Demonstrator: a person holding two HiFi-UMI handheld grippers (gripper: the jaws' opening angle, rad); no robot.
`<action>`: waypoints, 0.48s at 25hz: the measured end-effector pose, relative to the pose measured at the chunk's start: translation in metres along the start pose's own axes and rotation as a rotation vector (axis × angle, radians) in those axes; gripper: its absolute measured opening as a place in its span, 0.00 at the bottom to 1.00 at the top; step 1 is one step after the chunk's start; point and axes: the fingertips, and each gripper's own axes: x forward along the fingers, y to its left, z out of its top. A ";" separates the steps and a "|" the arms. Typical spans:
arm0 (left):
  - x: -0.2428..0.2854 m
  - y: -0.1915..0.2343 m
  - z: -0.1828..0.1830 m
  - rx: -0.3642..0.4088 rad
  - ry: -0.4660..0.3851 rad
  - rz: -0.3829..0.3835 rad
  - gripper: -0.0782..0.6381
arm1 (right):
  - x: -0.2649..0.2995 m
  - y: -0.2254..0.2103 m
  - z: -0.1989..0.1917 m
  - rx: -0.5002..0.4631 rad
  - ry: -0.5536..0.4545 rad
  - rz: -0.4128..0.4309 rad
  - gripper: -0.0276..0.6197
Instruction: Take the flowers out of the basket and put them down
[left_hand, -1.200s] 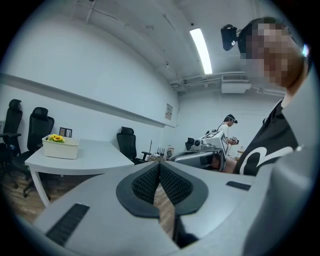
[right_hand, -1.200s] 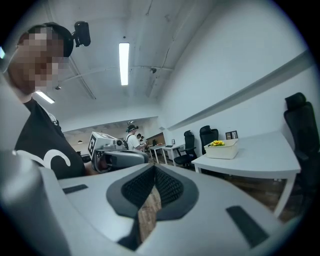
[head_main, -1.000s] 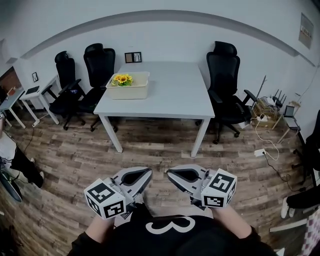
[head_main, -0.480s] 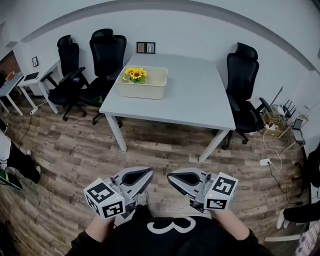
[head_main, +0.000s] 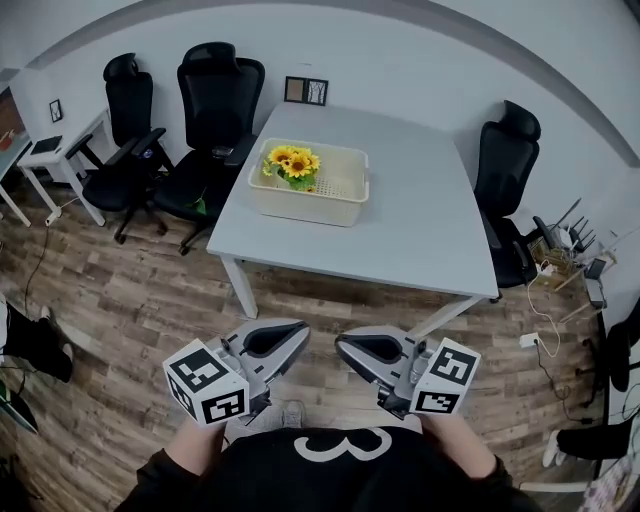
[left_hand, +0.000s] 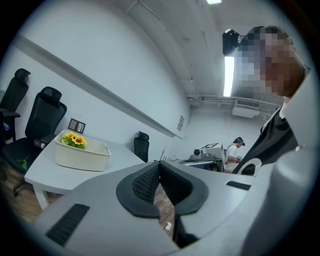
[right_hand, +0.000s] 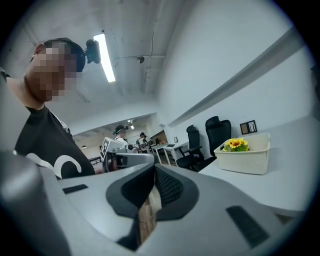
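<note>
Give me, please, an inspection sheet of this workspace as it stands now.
Surface: white table, bare apart from the basket.
Job's things: flowers inside the cream basket, at its left end; the basket is on the table's far left part.
Clutter: nothing seen on the table.
Grippers: left tongs and right tongs shut and empty, held level close to the person, well short of the table.
Cables: white cable and power strip on the floor at right.
Surroundings: black office chairs around the table, framed picture by the wall, wood floor.
</note>
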 end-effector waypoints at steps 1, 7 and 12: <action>-0.003 0.013 0.006 0.000 -0.002 0.000 0.13 | 0.011 -0.007 0.004 -0.007 0.001 -0.004 0.06; -0.017 0.066 0.030 -0.002 -0.029 0.009 0.13 | 0.057 -0.032 0.024 -0.049 0.000 -0.017 0.06; -0.013 0.087 0.040 0.008 -0.019 -0.004 0.13 | 0.073 -0.044 0.033 -0.040 0.005 0.006 0.06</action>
